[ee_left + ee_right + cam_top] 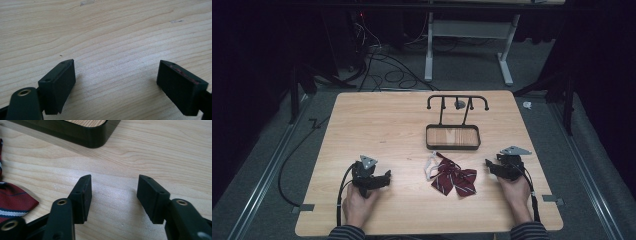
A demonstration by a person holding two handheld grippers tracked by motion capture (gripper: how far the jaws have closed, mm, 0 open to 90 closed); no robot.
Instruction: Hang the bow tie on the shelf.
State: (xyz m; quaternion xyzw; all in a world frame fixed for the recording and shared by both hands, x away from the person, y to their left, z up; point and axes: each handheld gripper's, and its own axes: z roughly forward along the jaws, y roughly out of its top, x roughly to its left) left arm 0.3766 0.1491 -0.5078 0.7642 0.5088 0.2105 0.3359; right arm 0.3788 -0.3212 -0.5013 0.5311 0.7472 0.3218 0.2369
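Maroon striped bow tie [454, 180] with a white strap lies lower centre on the table [377, 125], below the black tray stand [453, 137]. Left gripper [384, 178] and right gripper [490, 165] flank it, jaws spread, empty.

Light falls from above on the counter [377, 125], which is bright; the room around it is dark. Soft shadows lie under the tongs. Nearest parts are slightly blurred.
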